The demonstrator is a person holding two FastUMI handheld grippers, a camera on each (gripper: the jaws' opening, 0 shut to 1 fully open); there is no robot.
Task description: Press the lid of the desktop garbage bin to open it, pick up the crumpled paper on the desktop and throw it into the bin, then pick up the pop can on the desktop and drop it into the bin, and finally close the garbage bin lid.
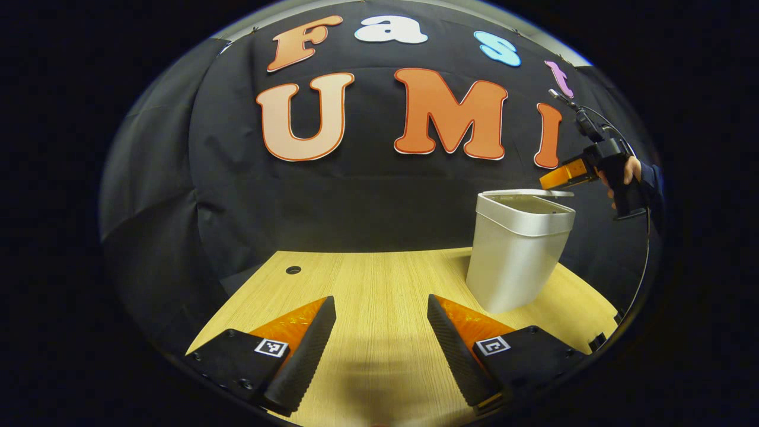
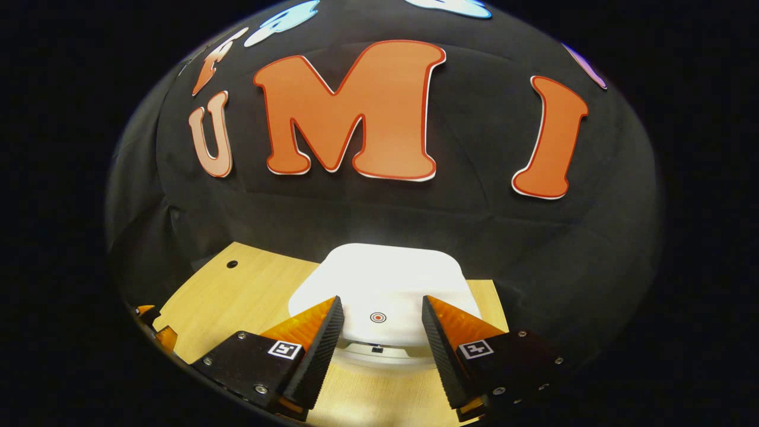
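The white garbage bin (image 1: pixel 514 255) stands on the right part of the wooden desk (image 1: pixel 367 279). Its lid (image 1: pixel 526 193) lies across the top, with a thin gap under its edge. In the right gripper view the lid (image 2: pixel 385 273) sits just below and ahead, and a small red ring mark (image 2: pixel 378 317) lies between my fingers. My right gripper (image 2: pixel 382 300) hovers open over the lid's near edge. It also shows in a hand above the bin's far side (image 1: pixel 563 175). My left gripper (image 1: pixel 381 302) stands open low over the bare desk, left of the bin, holding nothing.
A small round cable hole (image 1: pixel 293 270) sits near the desk's back left corner. The black cloth wall hangs close behind the desk and bin. A cable runs down from the right gripper along the desk's right edge (image 1: pixel 643 261). Part of the left gripper (image 2: pixel 153 323) shows at the lower left.
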